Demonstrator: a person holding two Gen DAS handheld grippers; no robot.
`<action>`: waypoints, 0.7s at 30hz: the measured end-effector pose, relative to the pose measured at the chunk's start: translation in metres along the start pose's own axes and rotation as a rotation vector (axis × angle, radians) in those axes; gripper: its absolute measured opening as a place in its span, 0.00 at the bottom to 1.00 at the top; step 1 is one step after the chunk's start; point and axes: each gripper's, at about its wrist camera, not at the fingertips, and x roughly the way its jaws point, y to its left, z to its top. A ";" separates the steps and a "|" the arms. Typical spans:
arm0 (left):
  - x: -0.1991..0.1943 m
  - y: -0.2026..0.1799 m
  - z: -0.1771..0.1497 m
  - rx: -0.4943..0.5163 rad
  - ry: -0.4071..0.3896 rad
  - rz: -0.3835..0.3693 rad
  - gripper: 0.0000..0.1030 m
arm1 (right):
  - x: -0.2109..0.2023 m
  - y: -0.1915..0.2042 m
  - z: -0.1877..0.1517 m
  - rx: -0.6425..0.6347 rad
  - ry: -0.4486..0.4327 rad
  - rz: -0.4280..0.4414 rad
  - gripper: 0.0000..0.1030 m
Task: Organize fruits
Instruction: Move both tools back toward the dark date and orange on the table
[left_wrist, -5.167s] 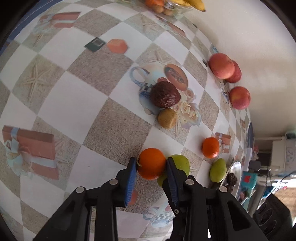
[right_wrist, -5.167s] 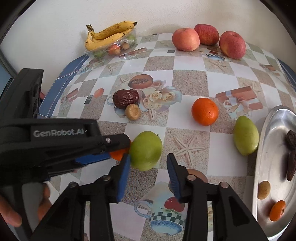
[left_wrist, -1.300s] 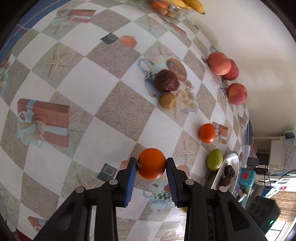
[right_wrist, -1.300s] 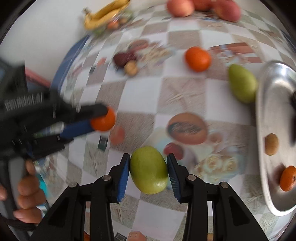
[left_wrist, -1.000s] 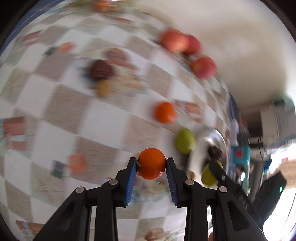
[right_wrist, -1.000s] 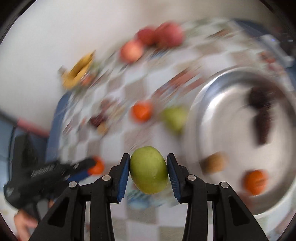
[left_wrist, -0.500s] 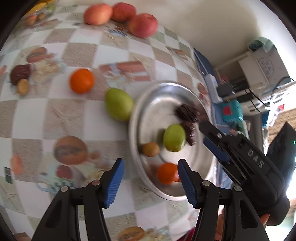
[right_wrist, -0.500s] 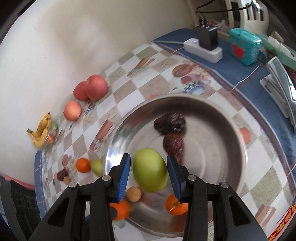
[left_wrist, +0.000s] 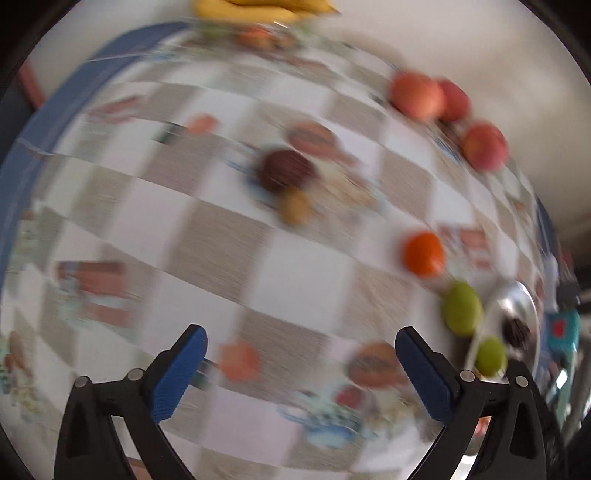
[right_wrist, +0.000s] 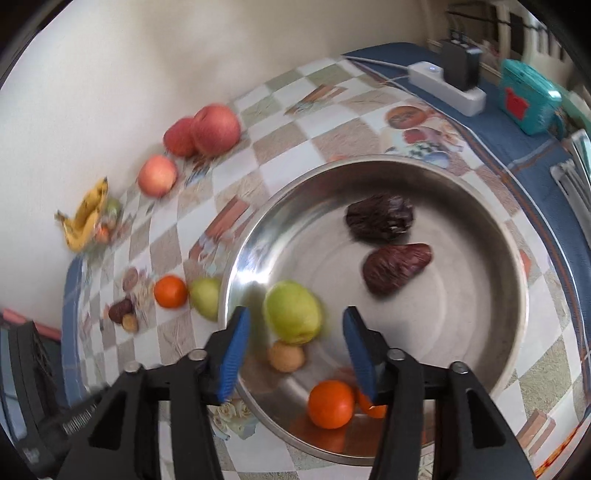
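Releasing the green fruit (right_wrist: 292, 312) into the bowl (right_wrist: 517, 295), the right gripper (right_wrist: 293, 349) has just opened; lift straight up. Left gripper (left_wrist: 301, 369) wide, empty.

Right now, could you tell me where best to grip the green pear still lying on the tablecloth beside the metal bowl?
Grip the green pear across its wide middle, coming down from above. It lies close to the bowl rim and the orange, so keep the fingers out of those narrow gaps.

Shiny metal bowl (right_wrist: 513, 295), glossy patterned tablecloth (right_wrist: 280, 122), wrinkled dark dates (right_wrist: 380, 218)
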 end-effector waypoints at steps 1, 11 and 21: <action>-0.004 0.010 0.004 -0.023 -0.022 0.014 1.00 | 0.000 0.006 -0.001 -0.034 -0.002 -0.003 0.66; -0.017 0.058 0.036 -0.092 -0.111 0.053 1.00 | -0.003 0.047 -0.010 -0.217 -0.052 -0.019 0.84; -0.024 0.069 0.063 -0.086 -0.213 -0.037 1.00 | 0.001 0.076 -0.008 -0.253 -0.066 0.044 0.84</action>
